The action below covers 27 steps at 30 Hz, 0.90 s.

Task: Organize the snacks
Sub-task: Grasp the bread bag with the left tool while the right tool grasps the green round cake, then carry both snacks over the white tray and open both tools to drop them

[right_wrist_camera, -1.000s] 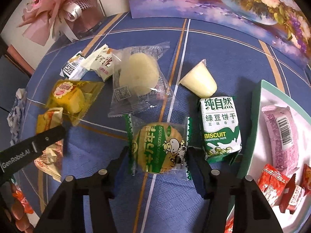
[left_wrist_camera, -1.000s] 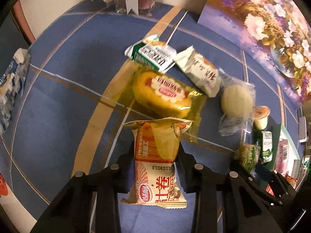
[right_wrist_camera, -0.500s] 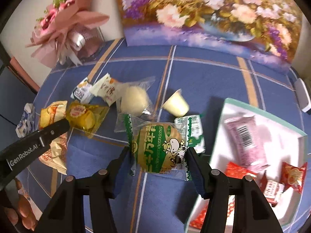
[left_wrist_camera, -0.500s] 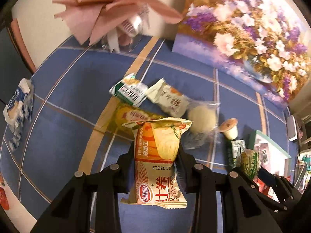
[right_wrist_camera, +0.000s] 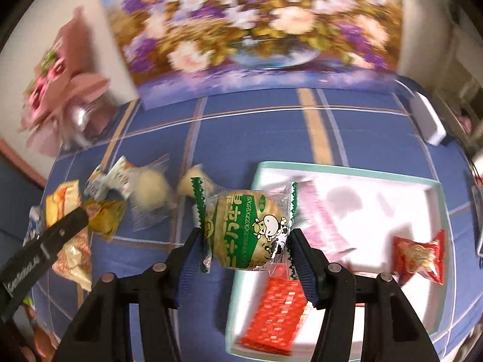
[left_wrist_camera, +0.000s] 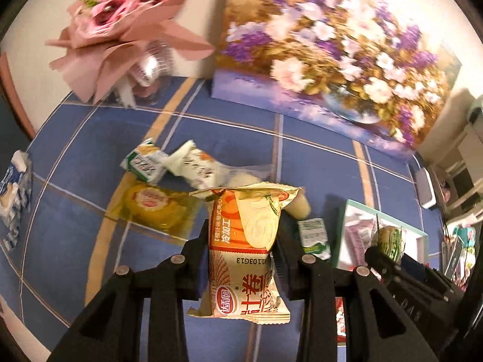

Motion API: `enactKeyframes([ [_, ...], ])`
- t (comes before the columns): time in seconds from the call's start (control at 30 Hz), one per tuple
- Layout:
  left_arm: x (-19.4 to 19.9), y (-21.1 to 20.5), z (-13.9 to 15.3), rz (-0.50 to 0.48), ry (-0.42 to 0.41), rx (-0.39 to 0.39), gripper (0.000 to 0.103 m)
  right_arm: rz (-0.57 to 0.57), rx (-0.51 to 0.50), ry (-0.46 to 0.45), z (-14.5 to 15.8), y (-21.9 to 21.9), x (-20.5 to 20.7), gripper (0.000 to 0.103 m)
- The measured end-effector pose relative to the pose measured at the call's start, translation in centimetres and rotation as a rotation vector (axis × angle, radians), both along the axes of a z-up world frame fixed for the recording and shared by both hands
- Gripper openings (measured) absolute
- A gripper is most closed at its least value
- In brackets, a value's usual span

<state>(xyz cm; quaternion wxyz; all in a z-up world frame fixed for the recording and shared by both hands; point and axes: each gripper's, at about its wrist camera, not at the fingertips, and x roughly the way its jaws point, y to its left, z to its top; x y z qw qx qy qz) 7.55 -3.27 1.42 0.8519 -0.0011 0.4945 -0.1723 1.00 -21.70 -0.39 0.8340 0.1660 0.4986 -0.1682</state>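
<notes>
Loose snacks lie on the blue checked cloth (left_wrist_camera: pixel 75 241) below me: a yellow cake packet (left_wrist_camera: pixel 151 208), a green-and-white pouch (left_wrist_camera: pixel 144 163). My left claw (left_wrist_camera: pixel 243 238) pinches an orange egg-roll packet (left_wrist_camera: pixel 244 259) stamped "1103G13". My right claw (right_wrist_camera: pixel 246 241) clamps a green cow-printed bun (right_wrist_camera: pixel 246 229), tilted down over the white tray (right_wrist_camera: pixel 347 169), whose blurred contents look like red and pink packets.

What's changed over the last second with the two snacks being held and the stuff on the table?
Both grippers rose off the blue tablecloth with their loads: the left gripper lifted the orange packet, the right gripper lifted the green cake toward the white tray. Nothing was taken or released. The loose snacks, such as the yellow cake, lie where they were.
</notes>
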Motion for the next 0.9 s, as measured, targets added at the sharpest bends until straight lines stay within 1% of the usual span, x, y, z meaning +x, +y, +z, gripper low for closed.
enactKeyframes([
  [0.13,-0.8,-2.1,0.1,-0.053,0.011,-0.025,0.038,-0.084,0.026,-0.003,0.0,-3.0,-1.6,0.061],
  [0.4,-2.8,-7.0,0.3,-0.169,0.016,-0.035,0.038,-0.207,0.056,-0.010,-0.2,-7.4,-4.4,0.061],
  [0.67,-5.5,-12.1,-0.1,-0.299,0.001,-0.007,0.038,-0.315,0.076,-0.019,-0.7,-11.1,-7.3,0.061],
  [0.9,-6.7,-15.7,-0.8,-0.377,0.001,0.008,0.038,-0.379,0.095,-0.030,-0.9,-13.5,-8.8,0.061],
])
